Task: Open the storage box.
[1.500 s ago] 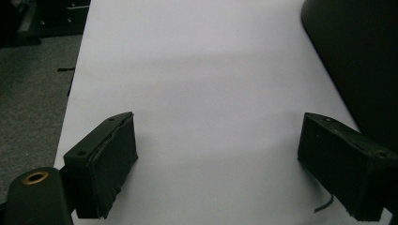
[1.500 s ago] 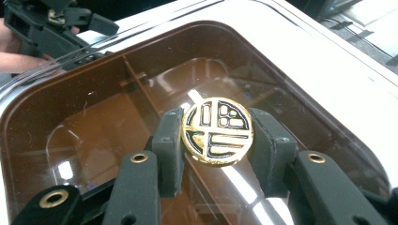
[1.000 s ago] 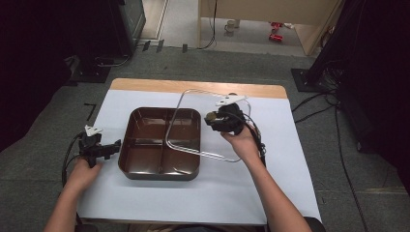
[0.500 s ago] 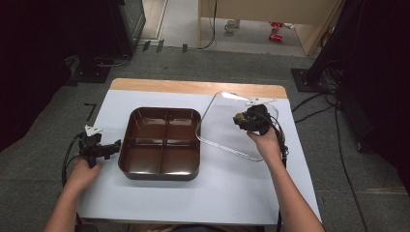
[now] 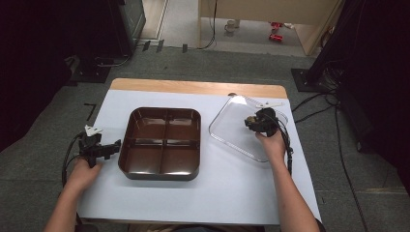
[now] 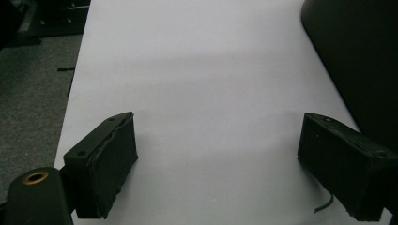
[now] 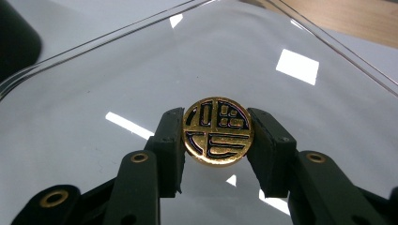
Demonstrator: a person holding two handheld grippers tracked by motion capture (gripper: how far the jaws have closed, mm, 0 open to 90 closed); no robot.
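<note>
**Lid off and almost down — finish it gently**

Your right gripper point(image 7: 217, 140) was clamped on the round gold knob with black markings point(image 7: 218, 137) at the centre of the clear, square plastic lid point(image 5: 231, 121), one black pad pressed to each side of the knob. That grip looked square and even in the right gripper view, with the knob sitting between the pads rather than at their tips, which is what you wanted for a slippery, light part.

The lid was over the white table covering point(image 5: 232, 179), to the right of the dark brown, four-compartment plastic tray point(image 5: 163, 142) and apart from it. From the high view I could not tell whether it was fully resting or whether one edge was still raised. My advice for this step: lower it level until the whole rim sits flat, and only then ease the pads apart, lifting straight up off the knob so the lid does not skid or tip. Its far corner lay close to the table's back edge, so any sideways drag was a risk.

Your left gripper point(image 6: 216, 173) sat with its jaws wide apart and nothing between them, low over the white covering just left of the tray.
</note>
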